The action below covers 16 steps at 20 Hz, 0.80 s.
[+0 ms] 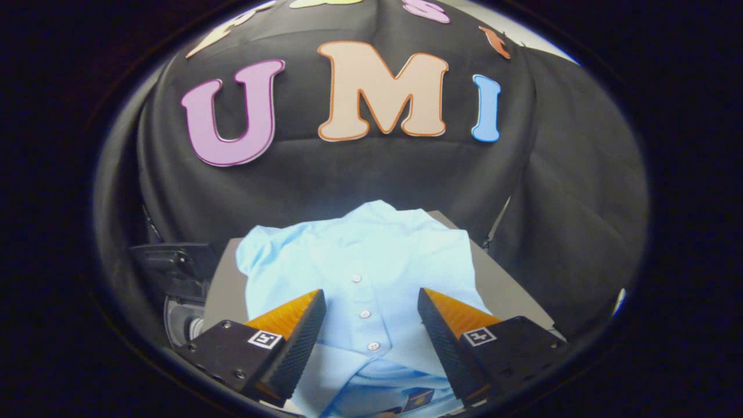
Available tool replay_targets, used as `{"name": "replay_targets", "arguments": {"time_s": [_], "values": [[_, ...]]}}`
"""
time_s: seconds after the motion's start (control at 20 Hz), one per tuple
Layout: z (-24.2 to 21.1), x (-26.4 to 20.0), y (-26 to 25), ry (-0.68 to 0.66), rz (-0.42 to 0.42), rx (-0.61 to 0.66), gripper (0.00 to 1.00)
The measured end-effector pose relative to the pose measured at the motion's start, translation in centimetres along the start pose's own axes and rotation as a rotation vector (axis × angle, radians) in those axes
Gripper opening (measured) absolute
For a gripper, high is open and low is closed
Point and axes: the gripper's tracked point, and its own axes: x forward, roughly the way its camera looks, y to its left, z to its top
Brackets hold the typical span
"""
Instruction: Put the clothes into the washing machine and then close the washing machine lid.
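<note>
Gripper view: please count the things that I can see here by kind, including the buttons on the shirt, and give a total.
Light blue shirt, lying on the grey table: 1
Shirt buttons between the open fingers: 3
Gripper, open, its fingers over the shirt: 1
Grey table: 1
Dark machine part beside the table: 1
Total: 7

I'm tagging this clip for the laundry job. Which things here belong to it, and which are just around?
Belongs to the job:
- light blue shirt, spread flat, its button row between the open fingers
- gripper, open, holding nothing

Just around:
- grey table under the shirt
- dark device beside the table; I can't tell what it is
</note>
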Motion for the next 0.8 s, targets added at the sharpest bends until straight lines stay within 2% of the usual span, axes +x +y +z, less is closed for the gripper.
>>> {"name": "replay_targets", "arguments": {"time_s": [0.05,0.1,0.15,0.2,0.25,0.4,0.45,0.5,0.6,0.65,0.7,0.8], "values": [[-1.6,0.3,0.3,0.079,0.025,-0.012,0.97],[-0.1,0.0,0.2,0.036,0.034,0.021,0.96],[0.2,0.7,0.0,0.029,0.031,0.042,0.99],[-0.5,0.3,-0.2,0.056,0.027,0.01,0.9],[0.1,0.4,0.1,0.007,0.037,-0.018,0.81],[0.1,0.7,0.6,-0.016,0.048,-0.03,0.53],[0.1,0.7,0.5,-0.018,0.032,-0.017,0.52],[-0.1,0.8,0.5,-0.027,0.025,-0.001,0.45],[0.1,0.8,0.5,-0.066,0.033,-0.07,0.29],[0.3,0.7,0.5,-0.077,0.027,-0.096,0.28],[0.3,0.9,0.9,-0.089,0.026,-0.094,0.18],[0.0,0.8,1.3,-0.103,0.055,-0.069,0.11]]}}
